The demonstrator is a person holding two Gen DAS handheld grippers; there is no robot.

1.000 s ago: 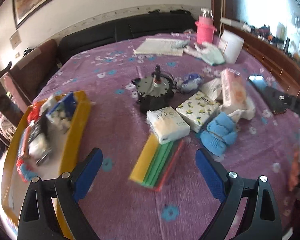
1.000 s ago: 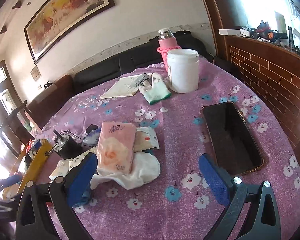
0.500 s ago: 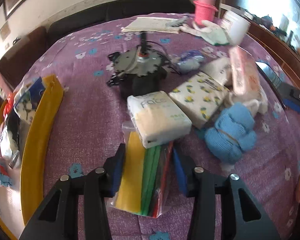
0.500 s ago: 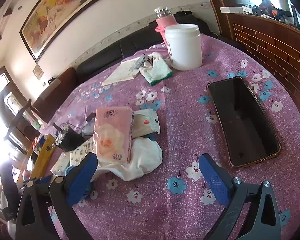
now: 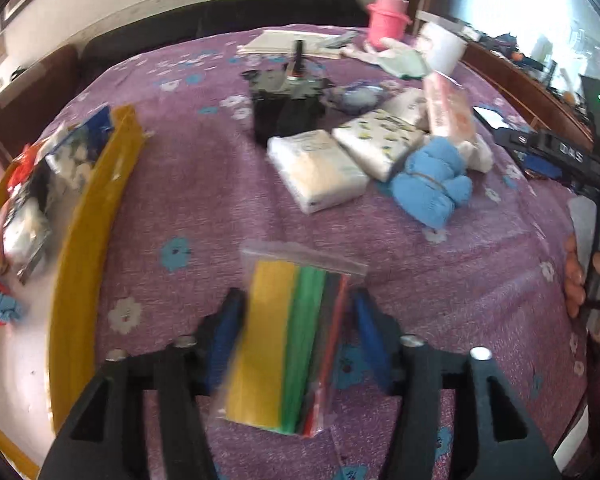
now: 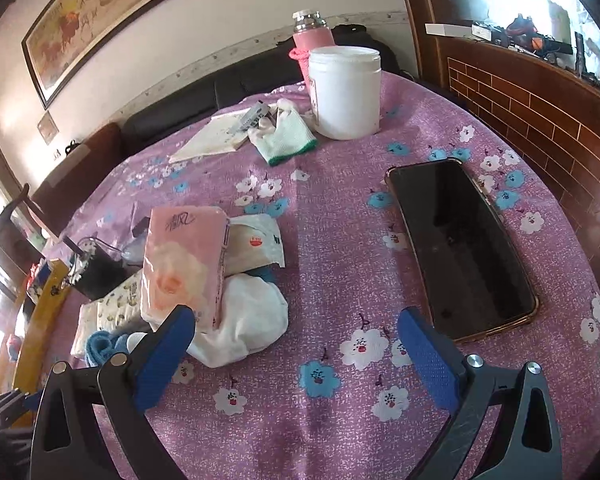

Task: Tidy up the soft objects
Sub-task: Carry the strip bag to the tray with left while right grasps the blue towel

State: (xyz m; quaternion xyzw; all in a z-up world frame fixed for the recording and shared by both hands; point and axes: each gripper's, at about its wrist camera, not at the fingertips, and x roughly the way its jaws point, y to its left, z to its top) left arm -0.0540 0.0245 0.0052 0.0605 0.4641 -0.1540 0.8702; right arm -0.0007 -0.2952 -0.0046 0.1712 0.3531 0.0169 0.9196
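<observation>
- Left wrist view looks down along its blue-padded fingers (image 5: 224, 332), close above the purple flowered tablecloth (image 5: 204, 200), facing the far wall.
- Right wrist view sits low, looking ahead between its fingers (image 6: 164, 344).
- Both views share the pink rectangular tissue pack (image 5: 446, 106) (image 6: 184, 268) ahead.

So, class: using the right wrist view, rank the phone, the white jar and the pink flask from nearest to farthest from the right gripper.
1. phone: nearest, just ahead-right of the right gripper.
2. white jar: far side of the table, upright.
3. pink flask: farthest, behind the jar.
</observation>
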